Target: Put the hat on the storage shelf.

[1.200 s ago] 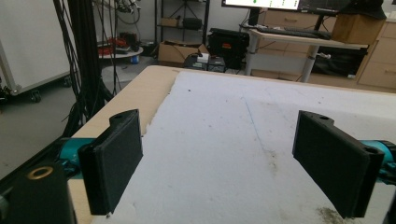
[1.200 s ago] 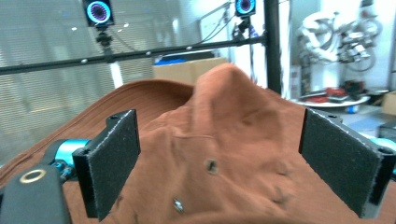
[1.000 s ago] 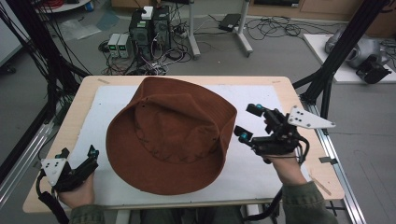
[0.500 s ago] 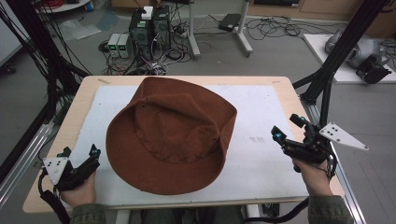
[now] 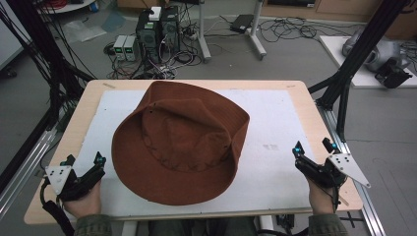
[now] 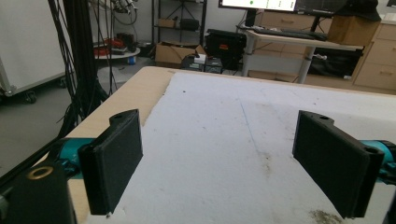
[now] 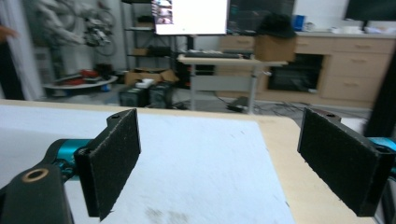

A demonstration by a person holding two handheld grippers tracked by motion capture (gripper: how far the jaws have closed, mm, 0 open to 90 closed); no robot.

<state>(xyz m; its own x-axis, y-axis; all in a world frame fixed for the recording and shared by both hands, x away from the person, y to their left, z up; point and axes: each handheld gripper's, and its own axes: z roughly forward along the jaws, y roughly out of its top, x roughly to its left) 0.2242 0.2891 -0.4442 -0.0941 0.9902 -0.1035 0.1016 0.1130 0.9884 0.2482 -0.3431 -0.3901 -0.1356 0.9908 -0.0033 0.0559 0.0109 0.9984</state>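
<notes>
no text reads clearly; the monitor (image 7: 191,17) shows what may be writing, too blurred.

A big brown hat (image 5: 182,142) lies in the middle of the high view, a little to the left. It has a wide, floppy brim that goes all the way around, and a soft, dented top. A thin band runs around the bottom of the top part. The hat sits right way up, brim down, on the white sheet (image 5: 275,128) that covers the counter (image 5: 305,98). The front edge of the brim reaches close to the bottom edge of the sheet. Nothing touches the hat.
</notes>
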